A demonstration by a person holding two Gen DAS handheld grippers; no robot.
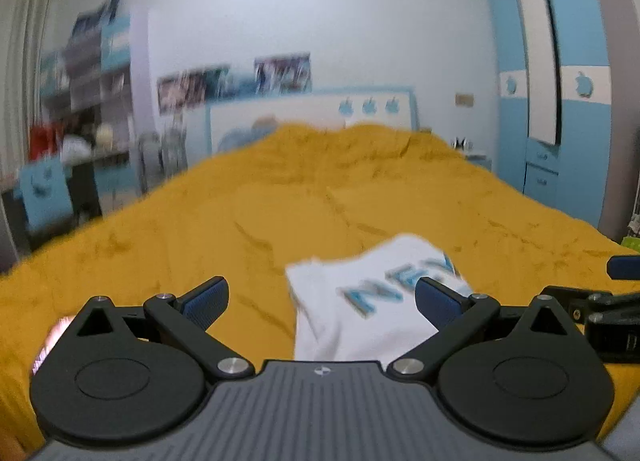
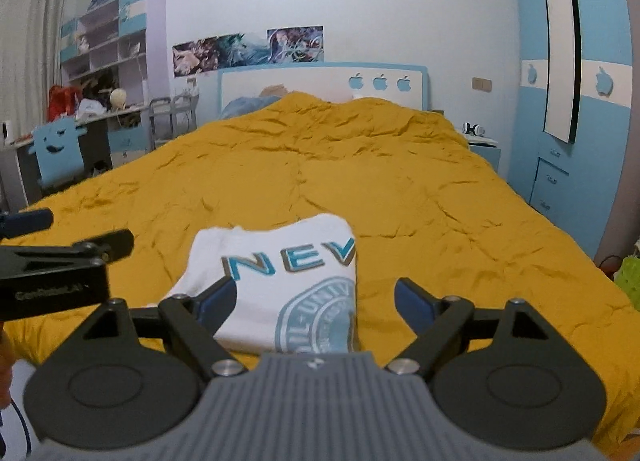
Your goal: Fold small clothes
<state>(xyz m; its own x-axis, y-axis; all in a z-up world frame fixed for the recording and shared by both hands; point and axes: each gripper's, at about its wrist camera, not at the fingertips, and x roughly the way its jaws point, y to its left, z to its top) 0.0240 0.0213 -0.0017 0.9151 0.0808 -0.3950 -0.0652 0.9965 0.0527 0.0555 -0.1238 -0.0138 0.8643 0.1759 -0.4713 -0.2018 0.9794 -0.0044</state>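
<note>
A small white T-shirt (image 2: 288, 281) with blue letters "NEV" and a round blue emblem lies folded into a narrow rectangle on the mustard-yellow bedspread (image 2: 360, 165), near the bed's front edge. It also shows, blurred, in the left wrist view (image 1: 360, 301). My right gripper (image 2: 316, 301) is open and empty, just above the shirt's near end. My left gripper (image 1: 322, 301) is open and empty, with the shirt between and under its fingers toward the right one. The left gripper shows at the left of the right wrist view (image 2: 40, 229), and the right gripper's fingers show at the right of the left wrist view (image 1: 616, 285).
The bedspread stretches far ahead to a white and blue headboard (image 2: 320, 81). A blue wardrobe (image 2: 580, 81) stands at the right with a nightstand (image 2: 482, 145) beside it. A desk, blue chair (image 2: 60, 153) and shelves (image 2: 104, 49) stand at the left.
</note>
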